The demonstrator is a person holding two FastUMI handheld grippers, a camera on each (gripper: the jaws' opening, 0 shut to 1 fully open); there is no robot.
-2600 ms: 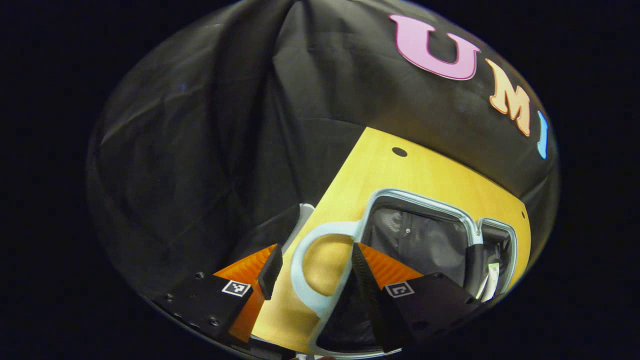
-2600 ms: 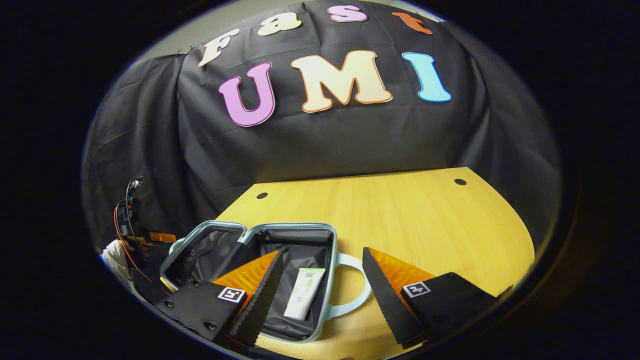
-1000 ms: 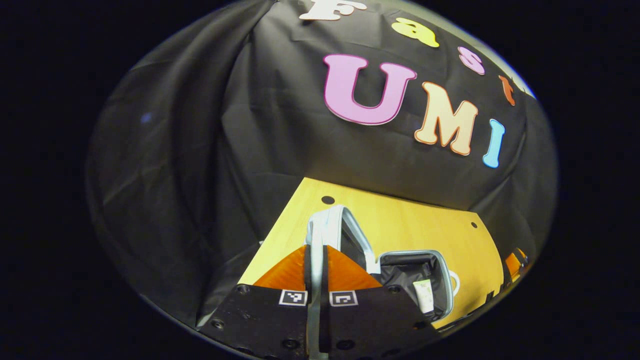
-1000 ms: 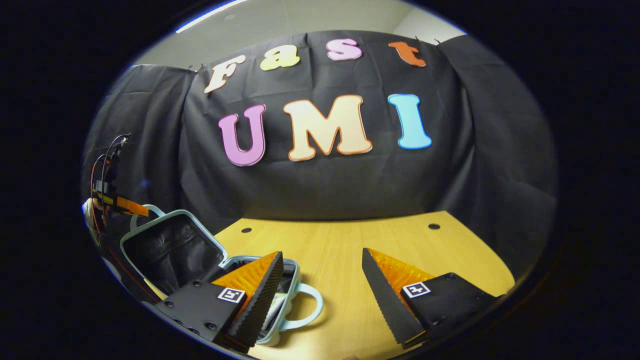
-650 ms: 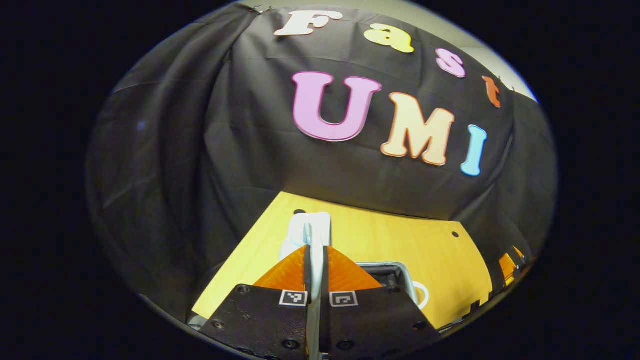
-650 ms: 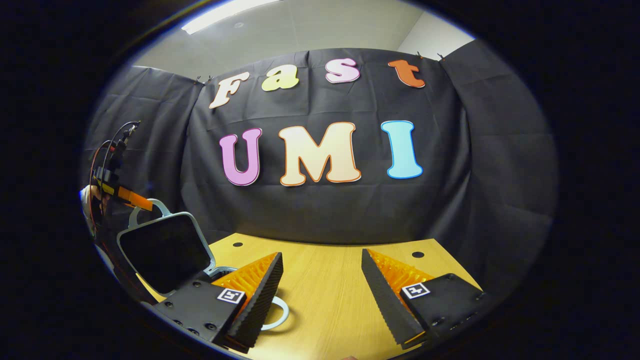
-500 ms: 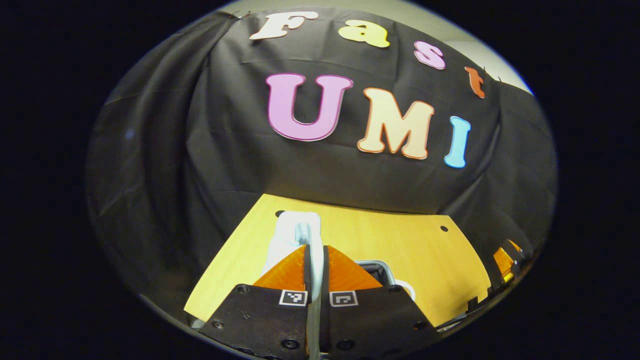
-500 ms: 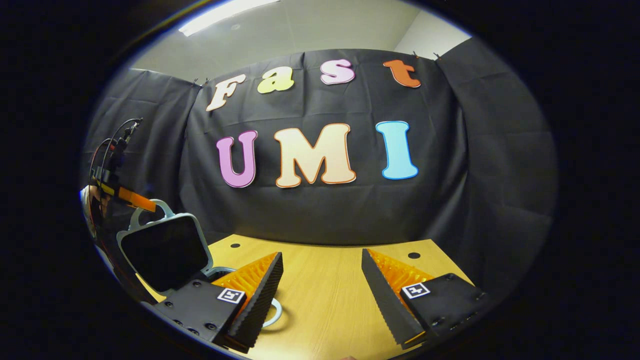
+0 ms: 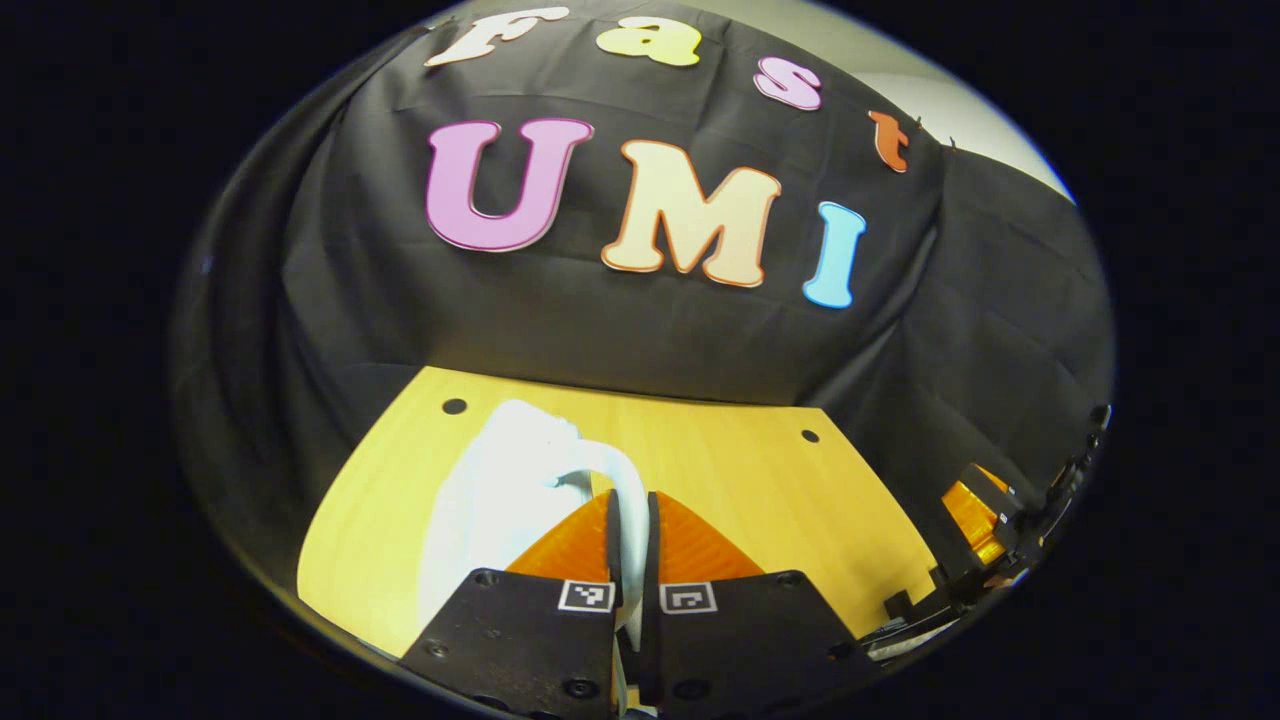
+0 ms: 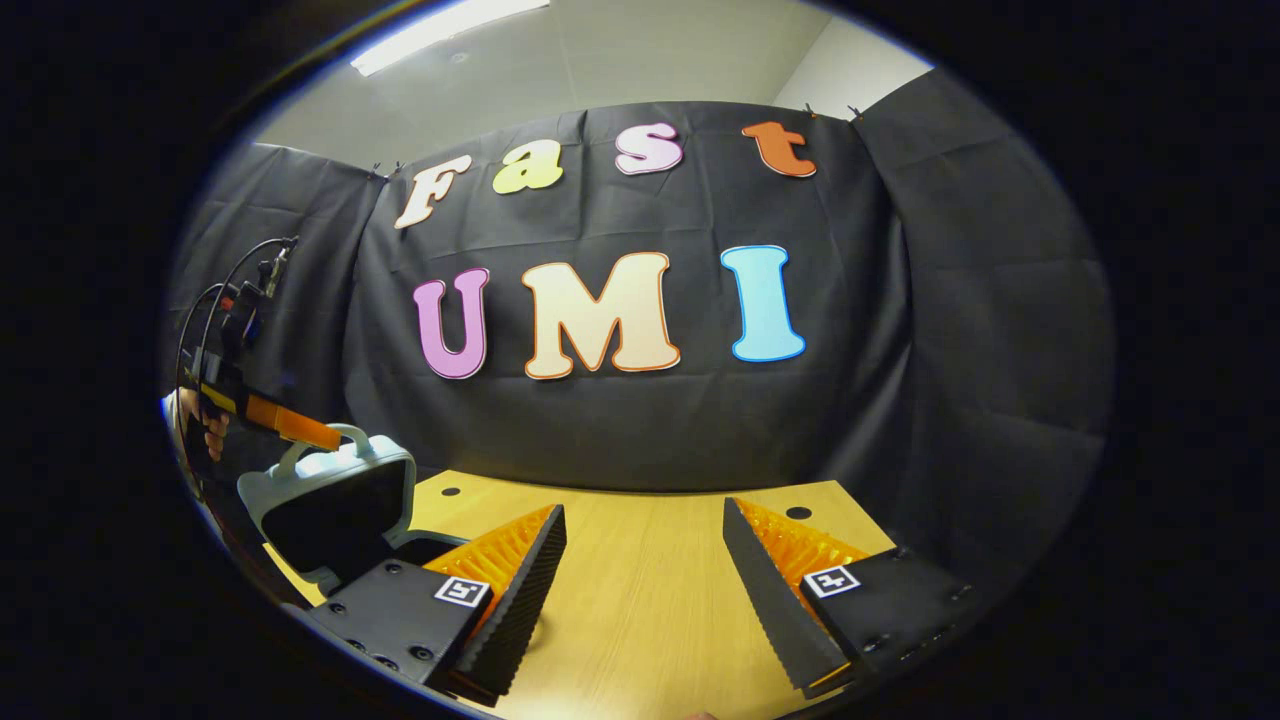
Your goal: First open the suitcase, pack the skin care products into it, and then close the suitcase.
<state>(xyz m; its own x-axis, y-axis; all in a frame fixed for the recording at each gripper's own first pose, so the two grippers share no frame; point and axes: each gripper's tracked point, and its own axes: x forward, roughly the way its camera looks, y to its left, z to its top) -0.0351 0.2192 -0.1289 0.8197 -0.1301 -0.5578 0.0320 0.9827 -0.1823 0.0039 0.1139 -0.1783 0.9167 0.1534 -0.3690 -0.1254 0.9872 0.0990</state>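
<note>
The pale blue suitcase lid [image 9: 490, 490] stands tilted over its base, outer shell facing me in the left gripper view. My left gripper [image 9: 630, 505] is shut on the lid's curved handle [image 9: 605, 462]. In the right gripper view the lid [image 10: 335, 500] leans at the far left, dark lining showing, with the left gripper [image 10: 295, 425] clamped on its handle [image 10: 350, 432] and a hand [image 10: 207, 432] behind it. My right gripper [image 10: 640, 560] hovers open over the table, nothing between its fingers. The suitcase base and its contents are hidden.
The wooden table [image 10: 650, 610] stretches ahead to the black cloth wall, with small round holes [image 10: 797, 512] near its back edge. In the left gripper view the right gripper [image 9: 975, 505] shows at the far right edge of the table [image 9: 740, 480].
My left gripper closed on the lid handle and has swung the lid up and over towards the base. The white tube inside has gone out of sight. The right gripper stayed open.
</note>
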